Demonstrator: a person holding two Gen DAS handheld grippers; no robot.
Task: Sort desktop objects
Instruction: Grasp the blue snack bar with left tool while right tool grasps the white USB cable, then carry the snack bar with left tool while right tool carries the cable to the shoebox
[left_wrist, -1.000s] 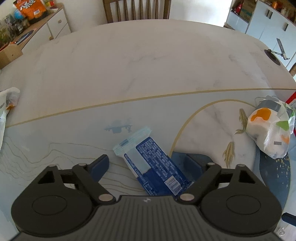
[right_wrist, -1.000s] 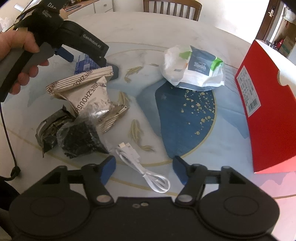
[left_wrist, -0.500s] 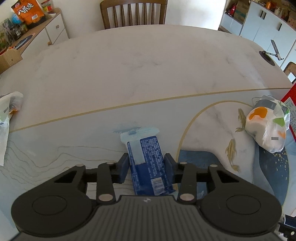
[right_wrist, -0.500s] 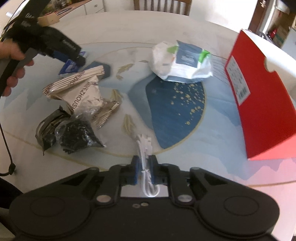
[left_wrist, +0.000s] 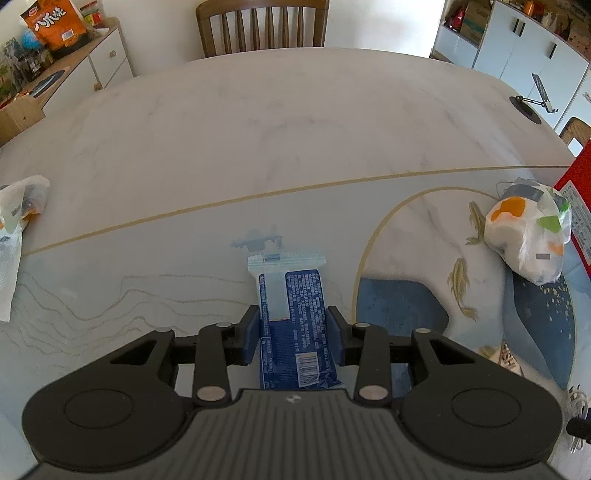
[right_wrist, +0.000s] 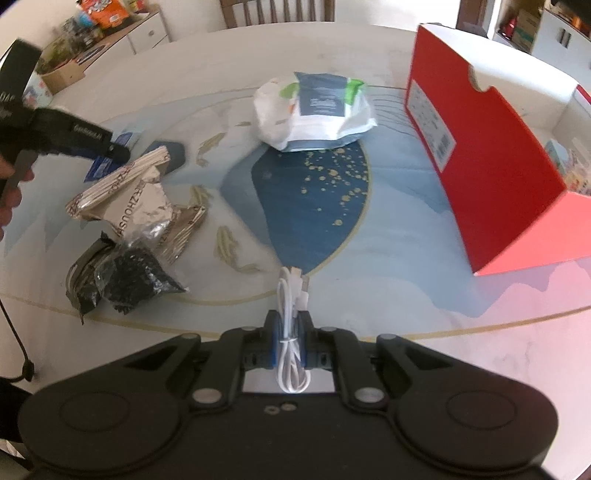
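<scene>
1. The right hand-held gripper pinched the coiled white cable between its pads; the cable's long axis ran straight forward along the fingers.
2. The left hand-held gripper was pressed on the blue snack packet, which lay lengthwise between the pads, over the bench.
3. The red box stood open farther off, to the right of the cable, so the right hand was the nearer one. I judged it the likely place for sorted things.
4. Inside the box only a small colourful part showed; I could not tell what it was.
5. A white plastic bag lay beyond, just left of the box.
</scene>
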